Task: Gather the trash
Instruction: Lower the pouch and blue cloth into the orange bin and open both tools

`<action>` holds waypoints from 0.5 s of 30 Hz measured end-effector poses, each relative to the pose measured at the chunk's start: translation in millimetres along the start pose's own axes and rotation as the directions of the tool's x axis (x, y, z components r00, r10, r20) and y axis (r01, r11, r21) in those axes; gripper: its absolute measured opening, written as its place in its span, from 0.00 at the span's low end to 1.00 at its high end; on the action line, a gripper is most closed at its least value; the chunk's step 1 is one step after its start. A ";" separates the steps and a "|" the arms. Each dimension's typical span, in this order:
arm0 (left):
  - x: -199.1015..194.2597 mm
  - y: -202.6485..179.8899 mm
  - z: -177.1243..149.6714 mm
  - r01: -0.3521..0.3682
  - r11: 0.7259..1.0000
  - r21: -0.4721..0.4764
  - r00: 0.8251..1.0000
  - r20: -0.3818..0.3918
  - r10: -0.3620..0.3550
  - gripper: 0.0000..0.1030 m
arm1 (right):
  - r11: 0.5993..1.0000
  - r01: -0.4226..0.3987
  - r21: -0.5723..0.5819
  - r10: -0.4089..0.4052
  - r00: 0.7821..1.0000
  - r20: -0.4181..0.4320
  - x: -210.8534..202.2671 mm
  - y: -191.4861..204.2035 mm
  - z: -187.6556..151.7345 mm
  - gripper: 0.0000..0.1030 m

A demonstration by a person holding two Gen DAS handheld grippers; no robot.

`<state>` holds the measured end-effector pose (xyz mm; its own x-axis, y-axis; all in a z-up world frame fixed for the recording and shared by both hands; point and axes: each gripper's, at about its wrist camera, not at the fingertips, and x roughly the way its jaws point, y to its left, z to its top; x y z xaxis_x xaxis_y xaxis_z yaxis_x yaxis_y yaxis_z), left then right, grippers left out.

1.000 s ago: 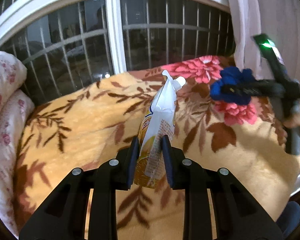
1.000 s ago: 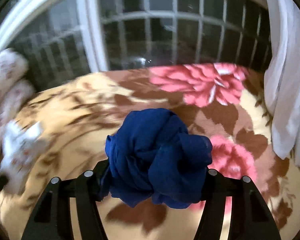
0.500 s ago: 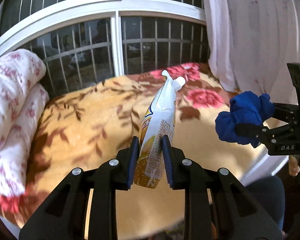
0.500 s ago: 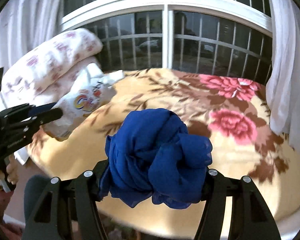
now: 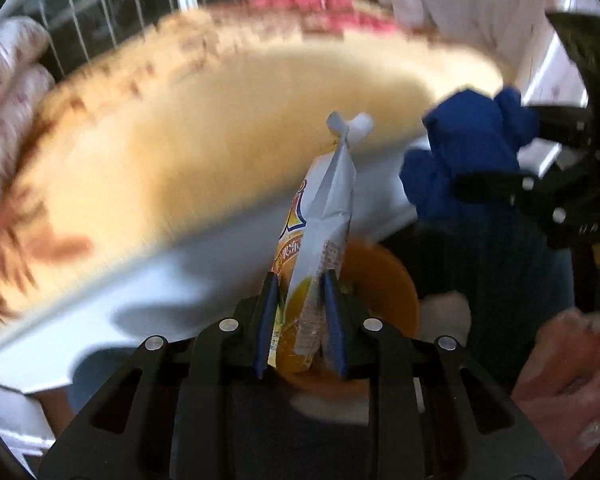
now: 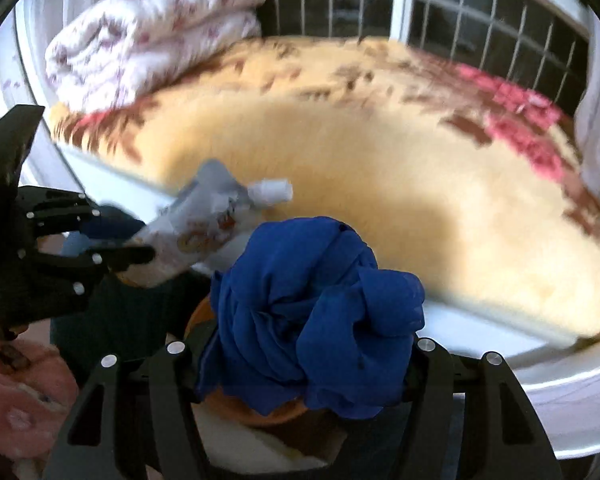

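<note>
Drink pouch [image 5: 320,232], white w/ orange print and a capped spout at its top, stands upright in the left gripper [image 5: 300,320]; blue-padded jaws clamped tight on its lower half. From the right wrist view the same pouch [image 6: 204,220] shows at 9 o'clock, spout pointing right, left gripper [image 6: 112,240] on it.

Crumpled blue cloth [image 6: 312,320] fills the right gripper [image 6: 304,360]; jaws stand fairly wide but pressed on the bundle from both sides. In the left wrist view that cloth [image 5: 468,156] sits at 2 o'clock, right gripper [image 5: 496,160] coming in from the right edge.

Below both loads: an orange bin [image 5: 384,280], rim partly hidden behind pouch & jaws; in the right view only slivers of it [image 6: 256,408] show under the cloth.

Further out, motion blur on everything. Bed w/ yellow blanket [image 6: 360,168], brown leaf print, pink flowers toward 2 o'clock, white bed edge [image 5: 140,280] under it. Folded white-and-pink quilt [image 6: 156,28] at 11 o'clock on the bed. Barred window [image 6: 460,12] behind at 12, white curtain [image 5: 460,12] at 1 o'clock in left view. A hand [image 5: 572,372] at 4 o'clock, blurred.
</note>
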<state>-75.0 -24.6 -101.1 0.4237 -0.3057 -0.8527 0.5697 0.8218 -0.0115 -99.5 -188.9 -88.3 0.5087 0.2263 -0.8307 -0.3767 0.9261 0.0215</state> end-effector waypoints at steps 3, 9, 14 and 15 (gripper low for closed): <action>30.9 0.2 -12.6 0.038 0.999 -0.018 0.993 -0.113 -0.040 0.21 | 1.000 -0.007 -0.005 0.006 0.997 -0.072 25.9 4.5 -10.9 0.61; 87.3 8.2 -15.5 0.083 0.996 -0.042 0.949 -0.302 -0.092 0.21 | 0.996 -0.072 0.047 0.079 0.980 -0.181 69.2 3.4 -22.5 0.76; 113.6 15.3 -17.0 0.021 0.998 -0.064 0.925 -0.377 -0.044 0.66 | 0.996 -0.053 0.077 0.067 0.979 -0.195 80.9 -2.0 -21.7 0.88; 113.2 15.9 -16.7 0.020 0.998 -0.064 0.927 -0.372 -0.043 0.66 | 0.995 -0.054 0.087 0.070 0.978 -0.198 81.6 -3.9 -21.5 0.88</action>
<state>-29.7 -38.2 -206.5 0.1062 -0.1398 -0.9845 0.5317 0.8446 -0.0626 -73.2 -180.6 -168.1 0.3178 0.2263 -0.9208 -0.3349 0.9353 0.1143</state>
